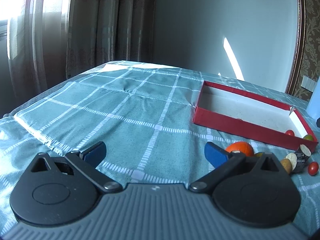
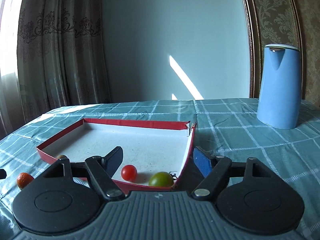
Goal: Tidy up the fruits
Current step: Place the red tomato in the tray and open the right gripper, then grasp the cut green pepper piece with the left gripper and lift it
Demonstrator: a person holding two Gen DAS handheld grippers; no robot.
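Observation:
A shallow red box (image 2: 60, 138) with a white floor lies on the checked cloth; it also shows in the left wrist view (image 1: 240, 124). A red cherry tomato (image 2: 129, 172) and a green tomato (image 2: 161, 179) lie in its near right corner. My right gripper (image 2: 158, 163) is open and empty, just above them. My left gripper (image 1: 155, 153) is open and empty over bare cloth. Right of it lie an orange (image 1: 240, 148), a brownish fruit (image 1: 286, 165) and a red tomato (image 1: 313, 168), outside the box.
A blue jug (image 2: 279, 90) stands at the back right of the table. A dark snack packet with round crackers (image 1: 300, 157) lies among the loose fruit. Curtains and a wall stand behind the table (image 1: 120, 104).

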